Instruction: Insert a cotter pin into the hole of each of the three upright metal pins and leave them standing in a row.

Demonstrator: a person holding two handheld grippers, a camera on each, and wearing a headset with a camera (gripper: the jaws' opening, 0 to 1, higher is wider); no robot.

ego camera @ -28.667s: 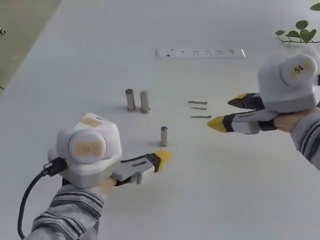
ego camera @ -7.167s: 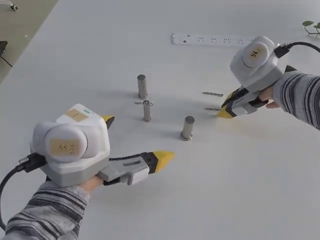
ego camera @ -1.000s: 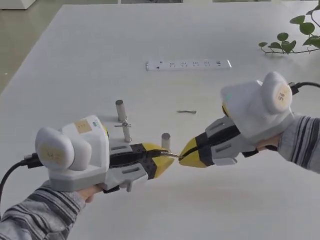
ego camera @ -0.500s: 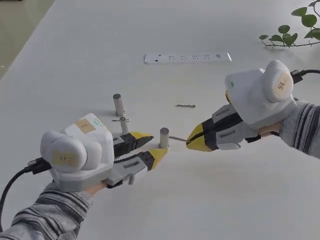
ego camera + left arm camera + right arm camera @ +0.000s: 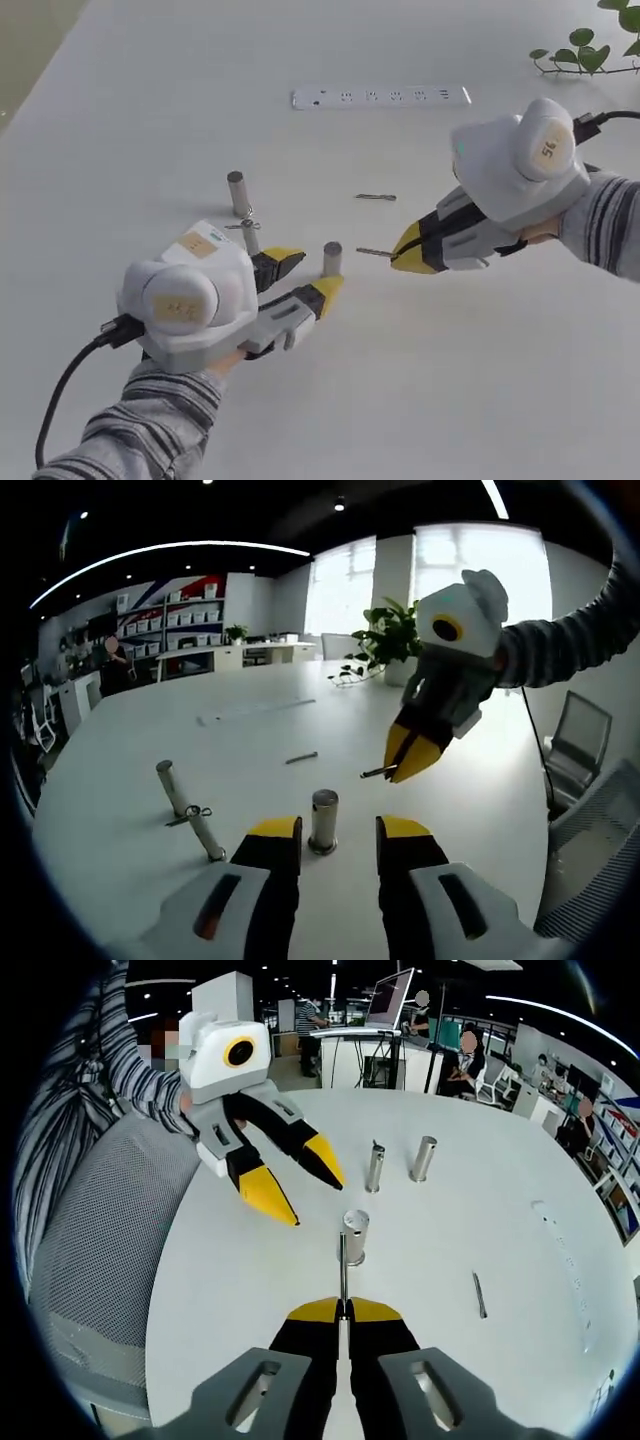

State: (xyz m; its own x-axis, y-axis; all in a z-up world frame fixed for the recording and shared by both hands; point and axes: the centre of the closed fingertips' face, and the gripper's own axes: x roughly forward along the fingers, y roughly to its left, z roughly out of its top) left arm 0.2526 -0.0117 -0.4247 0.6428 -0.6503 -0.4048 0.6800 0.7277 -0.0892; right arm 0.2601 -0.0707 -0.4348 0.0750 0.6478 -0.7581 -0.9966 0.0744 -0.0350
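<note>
Three upright metal pins stand on the white table. The far one [image 5: 236, 193] is bare, and the middle one [image 5: 250, 236] has a cotter pin through it. The nearest pin [image 5: 332, 258] is bare and stands just beyond the tips of my open left gripper [image 5: 303, 277], also seen from the left gripper [image 5: 340, 830] as pin [image 5: 322, 820]. My right gripper [image 5: 405, 255] is shut on a cotter pin [image 5: 372, 252] that points at that pin with a small gap. From the right gripper [image 5: 342, 1310], the cotter pin [image 5: 341, 1260] aims at the pin [image 5: 354, 1235].
A loose cotter pin [image 5: 375, 197] lies on the table beyond the right gripper. A white power strip [image 5: 380, 96] lies at the back, and a trailing plant [image 5: 590, 55] is at the far right. Chairs and a table edge show in the gripper views.
My left gripper's jaws have spread apart and drawn back from the nearest pin. The right gripper's cotter pin tip, at the pin half a second ago, now sits slightly away from it.
</note>
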